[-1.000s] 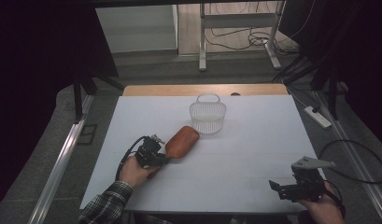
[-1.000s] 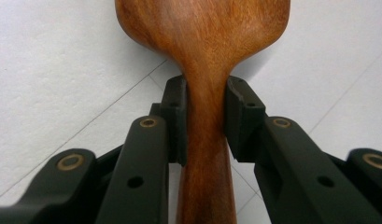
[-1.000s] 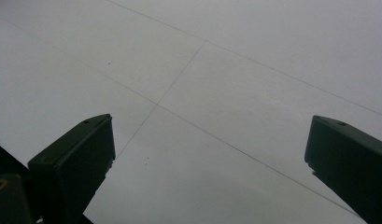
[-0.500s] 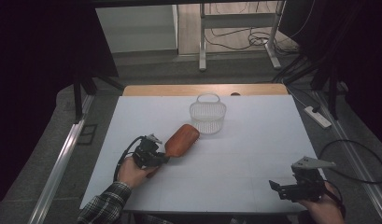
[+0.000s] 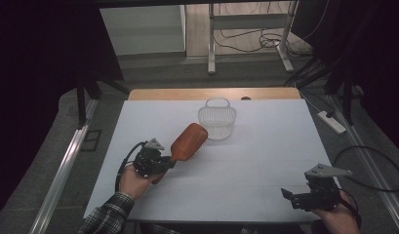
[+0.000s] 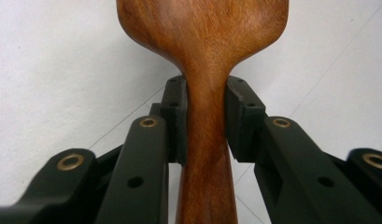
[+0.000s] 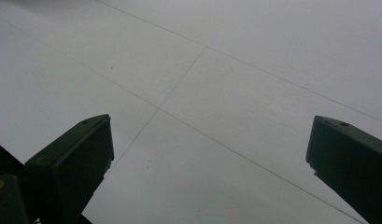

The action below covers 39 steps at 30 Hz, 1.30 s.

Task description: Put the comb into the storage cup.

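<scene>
A brown wooden paddle brush is held off the white table, its broad head pointing toward the basket. My left gripper is shut on its narrow handle, with both black pads pressed against the wood in the left gripper view. A small clear wire-mesh basket with a handle stands upright at the far middle of the table, just beyond the brush head. My right gripper rests near the front right corner, and its jaws stand wide open over bare table.
The white table has a wooden strip along its far edge. A white power strip and cables lie on the floor to the right. A metal rail runs along the left side. Dark curtains stand on both sides.
The left gripper has lifted the brush a little and carried it toward the basket. The right gripper has stayed where it was.
</scene>
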Each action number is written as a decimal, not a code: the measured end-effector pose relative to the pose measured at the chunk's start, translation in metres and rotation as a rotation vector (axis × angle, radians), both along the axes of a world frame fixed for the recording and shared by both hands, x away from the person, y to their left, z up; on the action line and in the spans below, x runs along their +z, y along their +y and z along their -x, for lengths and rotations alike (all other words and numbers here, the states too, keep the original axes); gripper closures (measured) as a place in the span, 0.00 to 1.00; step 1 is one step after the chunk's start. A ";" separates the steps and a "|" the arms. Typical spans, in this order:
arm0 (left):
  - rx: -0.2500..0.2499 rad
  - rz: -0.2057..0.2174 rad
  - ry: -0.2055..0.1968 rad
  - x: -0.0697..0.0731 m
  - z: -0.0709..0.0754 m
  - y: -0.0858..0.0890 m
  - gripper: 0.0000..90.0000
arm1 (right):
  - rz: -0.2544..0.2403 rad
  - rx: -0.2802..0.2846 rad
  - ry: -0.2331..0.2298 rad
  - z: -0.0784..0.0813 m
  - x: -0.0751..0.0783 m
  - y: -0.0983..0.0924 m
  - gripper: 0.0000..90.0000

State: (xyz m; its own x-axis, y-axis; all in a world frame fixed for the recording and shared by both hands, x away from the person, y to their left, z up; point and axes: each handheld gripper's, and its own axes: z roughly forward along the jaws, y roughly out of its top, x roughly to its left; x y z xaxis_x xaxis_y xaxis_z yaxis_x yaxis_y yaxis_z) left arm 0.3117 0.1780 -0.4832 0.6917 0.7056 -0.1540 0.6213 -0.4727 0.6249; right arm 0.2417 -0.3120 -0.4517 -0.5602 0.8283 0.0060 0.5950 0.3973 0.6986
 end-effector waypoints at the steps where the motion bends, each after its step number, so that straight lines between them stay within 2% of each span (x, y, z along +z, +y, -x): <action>1: 0.001 0.005 -0.004 0.001 0.000 0.000 0.79 | -0.002 0.003 -0.001 0.000 0.000 0.000 0.00; 7: 0.006 0.039 -0.041 0.009 0.004 0.003 0.79 | -0.018 0.028 -0.013 0.001 0.001 0.000 0.00; 20: -0.005 0.103 -0.080 0.019 0.007 0.004 0.79 | -0.070 0.069 -0.062 -0.001 0.006 0.003 0.00; 24: -0.012 0.110 -0.095 0.022 0.008 0.003 0.79 | -0.115 0.095 -0.067 -0.004 0.010 0.006 0.00; 33: -0.028 0.132 -0.109 0.025 0.008 0.000 0.79 | -0.137 0.142 -0.094 -0.013 0.018 0.017 0.00; 39: -0.045 0.145 -0.113 0.027 0.008 -0.004 0.79 | -0.189 0.163 -0.075 -0.022 0.021 0.026 0.00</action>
State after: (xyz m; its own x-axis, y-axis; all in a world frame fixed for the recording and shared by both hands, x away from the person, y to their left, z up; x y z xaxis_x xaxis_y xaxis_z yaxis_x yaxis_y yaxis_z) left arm 0.3040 0.1736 -0.4561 0.7407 0.6497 -0.1709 0.5233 -0.3984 0.7533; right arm 0.2634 -0.2857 -0.4307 -0.6911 0.7150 0.1050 0.4773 0.3425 0.8093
